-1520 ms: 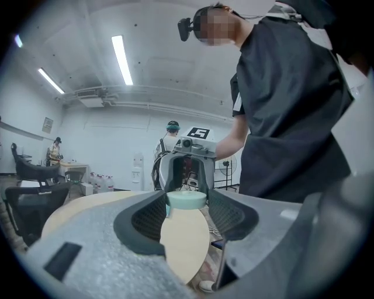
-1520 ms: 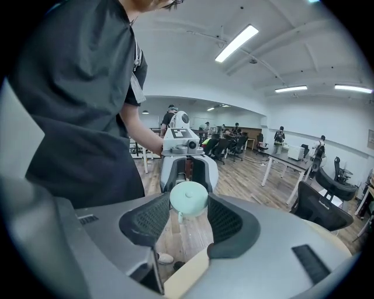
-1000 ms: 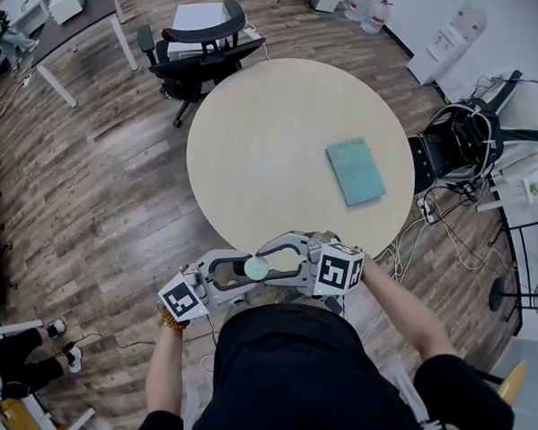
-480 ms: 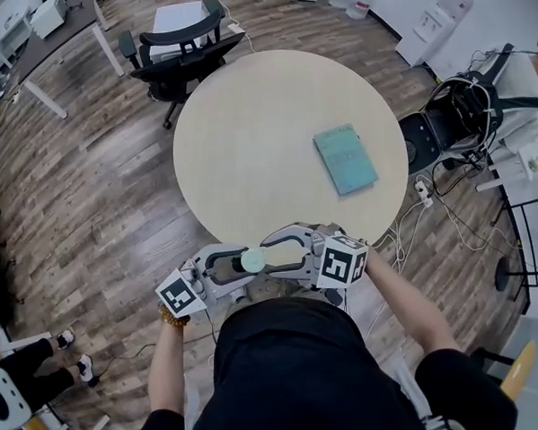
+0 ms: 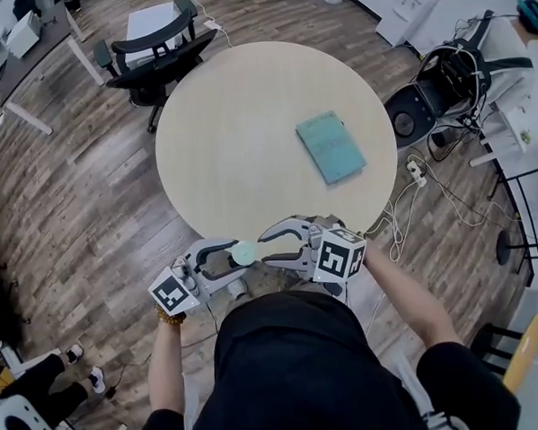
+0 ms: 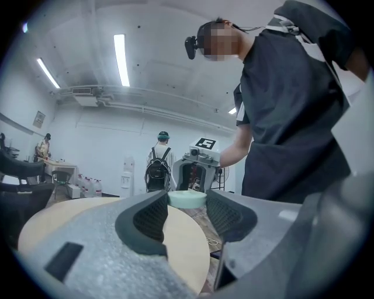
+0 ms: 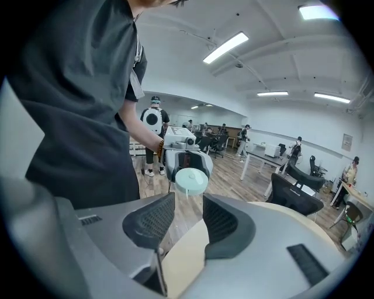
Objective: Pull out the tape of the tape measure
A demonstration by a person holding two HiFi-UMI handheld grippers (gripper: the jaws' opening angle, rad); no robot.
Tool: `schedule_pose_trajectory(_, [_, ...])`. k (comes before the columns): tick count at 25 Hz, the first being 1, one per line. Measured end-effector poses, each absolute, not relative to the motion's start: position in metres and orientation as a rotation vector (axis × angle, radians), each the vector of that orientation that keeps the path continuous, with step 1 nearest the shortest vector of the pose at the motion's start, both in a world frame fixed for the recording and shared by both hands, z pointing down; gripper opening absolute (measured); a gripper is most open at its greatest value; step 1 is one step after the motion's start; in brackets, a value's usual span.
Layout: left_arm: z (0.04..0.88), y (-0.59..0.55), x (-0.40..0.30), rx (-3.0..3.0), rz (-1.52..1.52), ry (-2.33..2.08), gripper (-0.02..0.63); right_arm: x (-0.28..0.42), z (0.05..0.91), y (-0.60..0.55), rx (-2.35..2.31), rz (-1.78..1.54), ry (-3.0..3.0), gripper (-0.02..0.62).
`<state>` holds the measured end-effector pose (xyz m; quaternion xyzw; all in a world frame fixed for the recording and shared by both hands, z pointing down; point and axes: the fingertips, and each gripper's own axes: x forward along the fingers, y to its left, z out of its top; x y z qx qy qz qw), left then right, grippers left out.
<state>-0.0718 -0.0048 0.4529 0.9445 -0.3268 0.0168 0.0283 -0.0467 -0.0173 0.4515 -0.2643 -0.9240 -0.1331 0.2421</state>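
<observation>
A round pale green tape measure (image 5: 244,252) hangs in the air just off the near edge of the round beige table (image 5: 247,139). My left gripper (image 5: 240,258) is shut on it; in the left gripper view the case (image 6: 187,199) sits pinched between the two fingertips. My right gripper (image 5: 262,247) faces it from the right, and its jaws are closing. In the right gripper view the case (image 7: 190,180) is just beyond the fingertips. A short tab hangs from it into the gap, and the pads do not touch it.
A teal book (image 5: 330,148) lies on the right part of the table. A black office chair (image 5: 152,49) stands at the table's far side. Cables and equipment (image 5: 442,84) crowd the floor at right. People stand in the background of both gripper views.
The right gripper's jaws have narrowed and now sit just right of the tape measure instead of spread around it. The left gripper's grip is unchanged. The head view has shifted.
</observation>
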Motion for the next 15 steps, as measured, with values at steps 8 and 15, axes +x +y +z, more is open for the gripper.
schedule_pose_trajectory(8, [0.455, -0.016, -0.07, 2.983, 0.086, -0.971, 0.215, -0.046, 0.459, -0.025, -0.667, -0.385, -2.498, 0.071])
schedule_pose_trajectory(15, [0.468, -0.018, -0.064, 2.909, 0.08, -0.957, 0.215, -0.041, 0.467, -0.025, -0.635, -0.403, -2.499, 0.006])
